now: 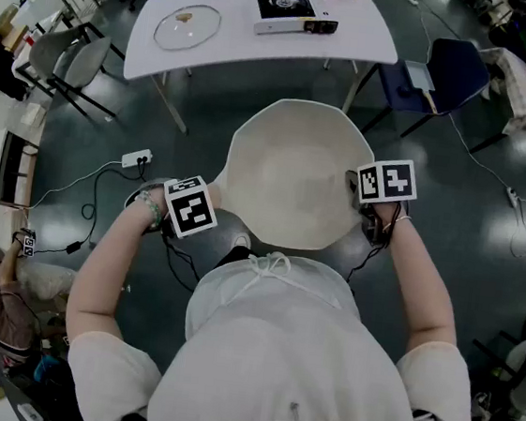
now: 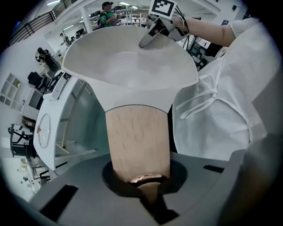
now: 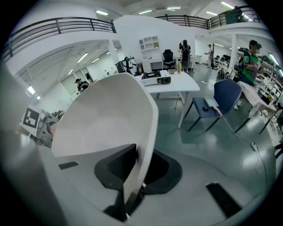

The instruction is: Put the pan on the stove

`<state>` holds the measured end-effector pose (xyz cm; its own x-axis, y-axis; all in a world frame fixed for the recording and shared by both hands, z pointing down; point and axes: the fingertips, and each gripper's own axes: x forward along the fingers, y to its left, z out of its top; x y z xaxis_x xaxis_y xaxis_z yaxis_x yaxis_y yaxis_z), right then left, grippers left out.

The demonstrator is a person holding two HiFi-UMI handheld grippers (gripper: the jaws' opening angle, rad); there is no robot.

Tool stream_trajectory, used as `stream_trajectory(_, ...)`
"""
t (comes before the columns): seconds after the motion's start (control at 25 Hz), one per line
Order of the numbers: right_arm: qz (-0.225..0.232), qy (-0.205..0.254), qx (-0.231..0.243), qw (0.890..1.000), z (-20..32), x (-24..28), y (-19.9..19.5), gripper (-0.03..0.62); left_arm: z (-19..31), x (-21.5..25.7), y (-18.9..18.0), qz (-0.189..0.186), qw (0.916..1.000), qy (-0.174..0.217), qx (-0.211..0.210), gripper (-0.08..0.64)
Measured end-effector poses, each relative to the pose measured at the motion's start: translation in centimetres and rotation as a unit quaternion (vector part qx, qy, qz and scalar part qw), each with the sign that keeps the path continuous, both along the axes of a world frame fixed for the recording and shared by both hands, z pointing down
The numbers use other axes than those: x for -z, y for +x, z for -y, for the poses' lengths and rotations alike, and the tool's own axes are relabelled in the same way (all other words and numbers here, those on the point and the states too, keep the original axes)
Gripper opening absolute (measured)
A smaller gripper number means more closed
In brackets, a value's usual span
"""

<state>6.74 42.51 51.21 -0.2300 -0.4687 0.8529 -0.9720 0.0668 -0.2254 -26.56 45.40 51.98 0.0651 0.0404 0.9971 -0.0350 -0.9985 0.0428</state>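
Far ahead on white worktop [image 1: 377,39]: stove [image 1: 286,7], directly beyond pan [image 1: 291,175]. Pan near torso [image 1: 277,339]; left tool [image 2: 146,187] clenched on wooden handle [image 2: 138,141], right tool [image 3: 131,196] gripping right rim.

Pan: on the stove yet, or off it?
Off. The pan is held above the floor; the stove stands bare on the table.

Stove [image 1: 290,10] sits right of lid [image 1: 187,26] on table [image 1: 358,38] beyond pan [image 1: 291,175].
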Motion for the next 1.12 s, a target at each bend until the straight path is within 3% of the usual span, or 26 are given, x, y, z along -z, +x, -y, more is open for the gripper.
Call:
stream_trajectory(0.76, 0.004, 0.001, -0.003, 1.0, 1.1, -0.2, 4.5, 0.06, 1.3, 0.0, 4.4, 0.005, 1.0, 0.001, -0.002, 0.043)
stream_trajectory(1.12, 0.006, -0.006, -0.016, 1.0, 7.4, -0.8, 6.0, 0.058, 8.3, -0.5, 5.9, 0.007, 0.9998, -0.005, -0.016, 0.043)
